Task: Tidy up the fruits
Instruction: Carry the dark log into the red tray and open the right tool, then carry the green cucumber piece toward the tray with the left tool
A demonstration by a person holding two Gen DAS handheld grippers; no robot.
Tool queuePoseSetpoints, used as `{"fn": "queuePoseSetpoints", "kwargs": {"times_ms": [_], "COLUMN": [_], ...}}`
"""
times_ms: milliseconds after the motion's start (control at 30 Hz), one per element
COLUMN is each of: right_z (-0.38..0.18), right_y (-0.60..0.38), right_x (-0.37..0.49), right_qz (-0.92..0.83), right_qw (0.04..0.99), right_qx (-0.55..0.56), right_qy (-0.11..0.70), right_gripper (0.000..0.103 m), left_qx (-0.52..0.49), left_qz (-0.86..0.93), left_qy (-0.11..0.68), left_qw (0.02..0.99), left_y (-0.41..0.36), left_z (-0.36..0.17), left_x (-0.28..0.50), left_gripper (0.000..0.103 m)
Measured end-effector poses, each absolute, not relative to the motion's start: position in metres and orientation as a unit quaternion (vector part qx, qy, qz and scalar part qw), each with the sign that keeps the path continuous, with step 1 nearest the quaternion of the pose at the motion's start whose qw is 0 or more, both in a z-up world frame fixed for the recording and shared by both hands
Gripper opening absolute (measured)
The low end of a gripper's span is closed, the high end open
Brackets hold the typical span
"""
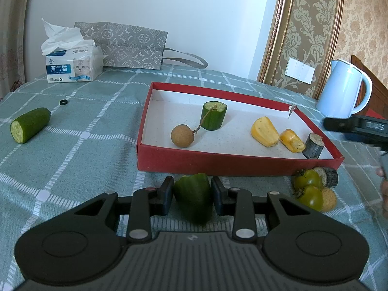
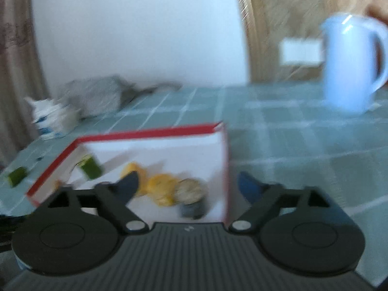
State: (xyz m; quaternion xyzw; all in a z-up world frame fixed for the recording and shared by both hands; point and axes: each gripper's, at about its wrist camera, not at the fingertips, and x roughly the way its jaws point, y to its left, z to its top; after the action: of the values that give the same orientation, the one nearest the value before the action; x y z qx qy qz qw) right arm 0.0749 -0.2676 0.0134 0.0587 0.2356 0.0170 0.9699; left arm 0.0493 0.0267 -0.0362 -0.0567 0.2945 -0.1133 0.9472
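On the checked table [image 1: 72,160]: red tray [image 1: 218,163] holding an upright cucumber piece [image 1: 214,115], a brown round fruit [image 1: 182,136], two yellow pieces [image 1: 264,132] and a dark stub [image 1: 313,146]. Left hand-held gripper [image 1: 192,195], just before the tray's near wall, is clamped on a green pepper piece [image 1: 192,197]. Right hand-held gripper [image 2: 186,185] stands wide apart over the tray's right corner, nothing between its fingers. Outside: cucumber half [image 1: 30,125], two green tomatoes [image 1: 309,188], tissue box [image 1: 74,66], kettle [image 1: 342,89].
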Motion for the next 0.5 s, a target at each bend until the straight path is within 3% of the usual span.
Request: {"fn": "queuePoseSetpoints", "kwargs": {"times_ms": [233,500], "right_z": [0.003,-0.016], "right_y": [-0.254,-0.263], "right_x": [0.003,0.012], "right_qz": [-0.085,-0.044], "right_qw": [0.980,0.967], "right_qx": [-0.090,-0.054], "right_qy": [0.158,0.244], "right_gripper": [0.093,0.086], "left_qx": [-0.056,-0.055], "left_qz": [-0.113,-0.113], "left_qy": [0.295,0.295], "left_qw": [0.947,0.947], "left_y": [0.027,0.026], "left_z": [-0.036,-0.036], "left_x": [0.049,0.049], "left_gripper": [0.033,0.033]}}
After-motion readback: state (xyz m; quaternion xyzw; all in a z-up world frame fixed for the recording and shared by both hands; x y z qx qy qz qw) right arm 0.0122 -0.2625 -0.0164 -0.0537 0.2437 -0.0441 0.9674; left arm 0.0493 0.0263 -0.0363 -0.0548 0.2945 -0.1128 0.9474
